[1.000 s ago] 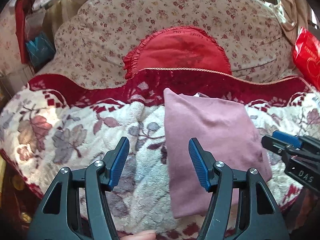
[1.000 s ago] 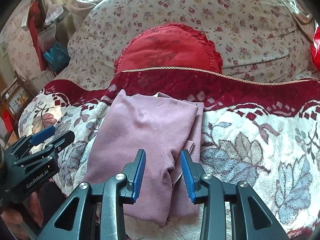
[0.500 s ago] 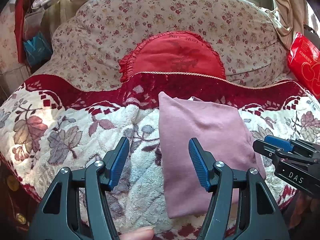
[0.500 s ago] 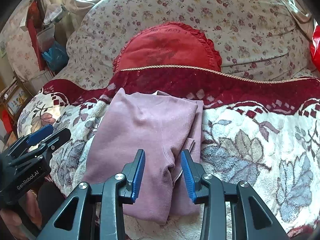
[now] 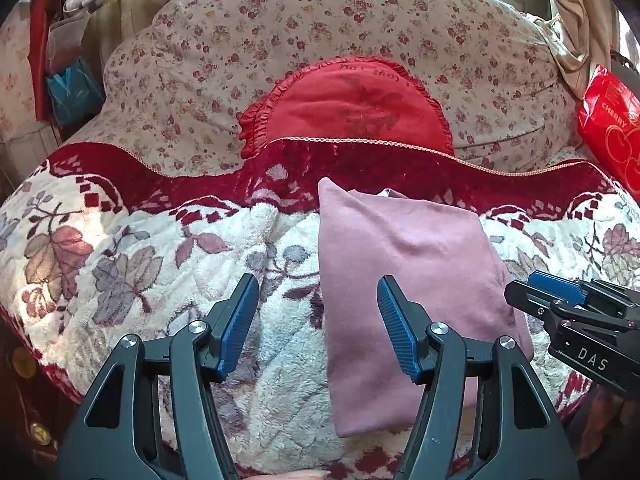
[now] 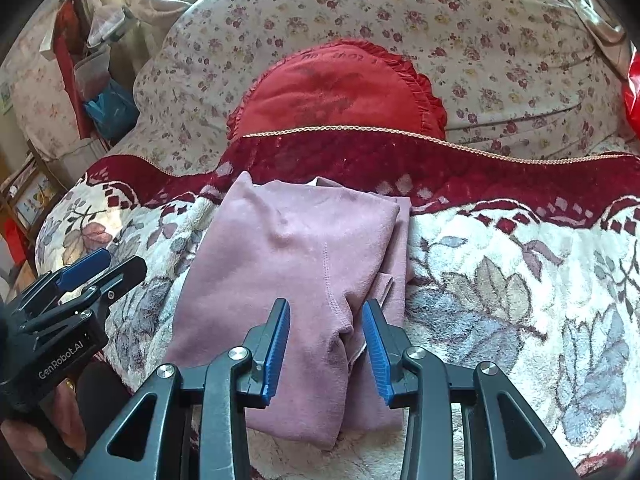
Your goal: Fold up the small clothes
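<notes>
A mauve garment (image 5: 404,280) lies folded into a long rectangle on the floral blanket (image 5: 140,264); it also shows in the right wrist view (image 6: 296,264), with layered edges along its right side. My left gripper (image 5: 318,320) is open and empty, held above the garment's left edge. My right gripper (image 6: 325,340) is open and empty, held above the garment's near right part. Each gripper shows in the other's view, the right one (image 5: 560,292) beside the garment's right edge and the left one (image 6: 92,272) off its left side.
A red heart-shaped cushion (image 5: 348,104) leans on the floral sofa back (image 5: 320,28) behind the blanket's dark red border (image 5: 360,168). A red packet (image 5: 612,120) lies at the far right. Bags and clutter (image 6: 100,92) stand at the far left.
Both grippers have drawn back and up a little from the garment, so it looks smaller and farther. The garment has not moved. Both stay open.
</notes>
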`<state>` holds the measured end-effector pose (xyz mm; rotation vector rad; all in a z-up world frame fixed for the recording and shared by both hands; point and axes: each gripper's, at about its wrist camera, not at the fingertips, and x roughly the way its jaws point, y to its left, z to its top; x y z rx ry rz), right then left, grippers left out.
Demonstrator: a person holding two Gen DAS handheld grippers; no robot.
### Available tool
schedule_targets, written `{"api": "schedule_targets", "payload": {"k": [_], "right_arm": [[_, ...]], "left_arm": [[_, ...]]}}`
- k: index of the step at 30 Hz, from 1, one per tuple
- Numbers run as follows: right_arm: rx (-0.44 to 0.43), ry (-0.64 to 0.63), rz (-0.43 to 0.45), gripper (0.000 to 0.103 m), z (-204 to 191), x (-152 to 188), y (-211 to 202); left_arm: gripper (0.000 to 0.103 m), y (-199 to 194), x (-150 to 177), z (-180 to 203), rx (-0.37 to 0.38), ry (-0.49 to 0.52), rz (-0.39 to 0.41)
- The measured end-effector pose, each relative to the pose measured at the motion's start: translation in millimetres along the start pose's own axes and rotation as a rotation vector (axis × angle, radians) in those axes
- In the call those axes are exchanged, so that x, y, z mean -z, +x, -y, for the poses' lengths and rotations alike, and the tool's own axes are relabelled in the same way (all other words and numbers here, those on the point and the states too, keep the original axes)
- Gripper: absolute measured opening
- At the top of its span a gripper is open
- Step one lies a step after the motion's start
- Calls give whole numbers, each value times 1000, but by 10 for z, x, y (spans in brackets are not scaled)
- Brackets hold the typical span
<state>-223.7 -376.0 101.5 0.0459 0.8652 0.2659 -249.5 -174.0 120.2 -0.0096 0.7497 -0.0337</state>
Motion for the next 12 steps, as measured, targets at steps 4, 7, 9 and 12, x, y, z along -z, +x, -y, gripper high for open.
{"api": "schedule_targets", "payload": {"k": [4,7,9,12], "right_arm": [[-1,-4,-7,36,-9,-5,18],[-1,-4,-9,36,-16,-9,25],[-1,-4,-10,36,-16,-9,26],[0,-5,-10,36,-12,-12,28]], "left_arm": [[62,1,-2,-6,1,2,2],[62,12,1,-19,-3,-5,6],[62,19,3,-28,-7,-10,6],[62,31,5,-43,-4,-16,0]]}}
